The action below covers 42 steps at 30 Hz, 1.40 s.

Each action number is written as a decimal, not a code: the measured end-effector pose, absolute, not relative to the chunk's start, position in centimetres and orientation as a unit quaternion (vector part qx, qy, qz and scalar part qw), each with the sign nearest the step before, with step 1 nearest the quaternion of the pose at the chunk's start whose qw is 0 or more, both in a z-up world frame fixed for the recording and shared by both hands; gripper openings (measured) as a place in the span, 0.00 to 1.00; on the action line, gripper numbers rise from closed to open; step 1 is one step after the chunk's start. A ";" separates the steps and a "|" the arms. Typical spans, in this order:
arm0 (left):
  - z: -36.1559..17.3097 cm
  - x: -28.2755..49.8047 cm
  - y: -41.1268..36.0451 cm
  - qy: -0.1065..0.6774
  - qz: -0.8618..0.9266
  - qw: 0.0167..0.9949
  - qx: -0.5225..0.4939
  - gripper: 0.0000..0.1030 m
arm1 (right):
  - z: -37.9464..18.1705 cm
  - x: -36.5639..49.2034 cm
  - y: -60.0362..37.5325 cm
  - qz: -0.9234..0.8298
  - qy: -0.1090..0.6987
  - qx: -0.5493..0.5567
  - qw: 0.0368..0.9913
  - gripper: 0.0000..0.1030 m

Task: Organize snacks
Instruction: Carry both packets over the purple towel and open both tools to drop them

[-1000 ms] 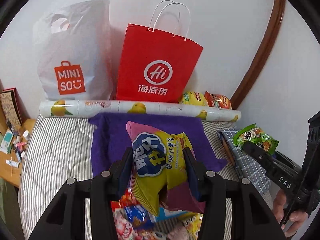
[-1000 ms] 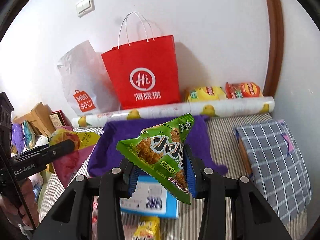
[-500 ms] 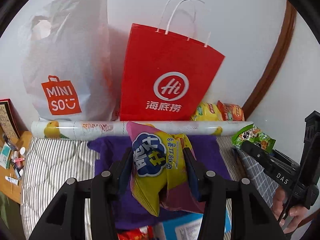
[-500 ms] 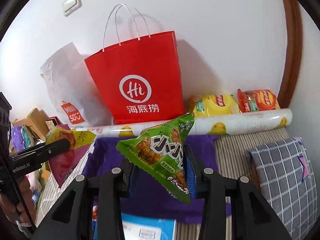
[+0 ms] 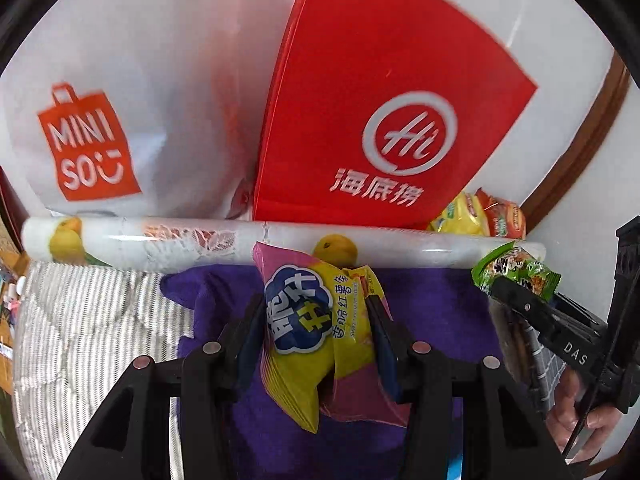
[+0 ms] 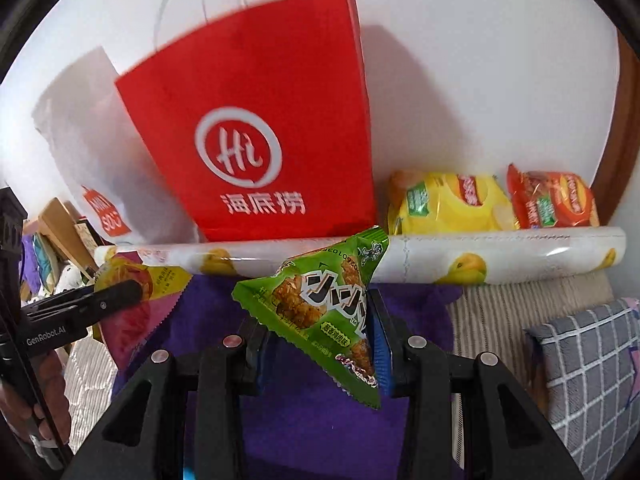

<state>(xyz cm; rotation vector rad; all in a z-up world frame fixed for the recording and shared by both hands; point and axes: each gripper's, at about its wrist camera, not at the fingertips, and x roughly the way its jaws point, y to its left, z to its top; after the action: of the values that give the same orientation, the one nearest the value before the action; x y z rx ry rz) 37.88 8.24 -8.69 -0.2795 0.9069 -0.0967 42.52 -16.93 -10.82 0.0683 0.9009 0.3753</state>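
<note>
**A:** What's the room like from where you sit?

**B:** I see a white wall (image 6: 460,80) at the back with a brown curved trim (image 5: 580,136) on the right. Below it is a bed with a striped cover (image 5: 92,320), and a purple cloth (image 6: 320,420) is spread over its middle. A grey checked pillow (image 6: 592,368) lies at the right edge.

**A:** And against the wall?

**B:** A white Miniso bag (image 5: 120,100) stands on the left, touching a red paper bag (image 6: 256,140) beside it. In front of both lies a long roll printed with lemons (image 6: 480,256), across the bed. Behind the roll, right of the red bag, I can see a yellow chip bag (image 6: 448,204) and an orange chip bag (image 6: 552,200) side by side.

**A:** What are you holding?

**B:** My left gripper (image 5: 316,328) is clamped on a yellow-and-pink snack bag (image 5: 316,332), held up over the purple cloth. My right gripper (image 6: 316,336) has its fingers closed on a green snack packet (image 6: 320,308), tilted, also above the cloth and just before the roll.
</note>
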 end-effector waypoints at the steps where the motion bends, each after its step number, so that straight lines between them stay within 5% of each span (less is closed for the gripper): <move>1: -9.1 38.2 8.3 0.439 -0.047 0.887 -0.135 0.45 | -11.2 42.8 -16.8 0.183 0.436 0.028 0.881 0.39; 29: -14.6 41.2 7.2 0.498 -0.033 0.857 -0.126 0.46 | -19.2 45.4 -15.8 0.170 0.526 -0.020 0.833 0.40; 36: -14.6 41.3 6.7 0.501 -0.034 0.857 -0.117 0.48 | -17.7 45.5 -14.2 0.174 0.512 -0.030 0.841 0.71; 42: -14.0 41.4 6.2 0.506 -0.050 0.853 -0.115 0.60 | -15.8 44.8 -13.5 0.183 0.490 -0.035 0.851 0.76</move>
<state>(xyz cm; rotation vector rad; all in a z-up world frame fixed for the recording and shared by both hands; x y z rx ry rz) 41.38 6.21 -14.04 -0.2419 1.0655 -0.1057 44.79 -13.46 -15.78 -0.0729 1.0321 0.3850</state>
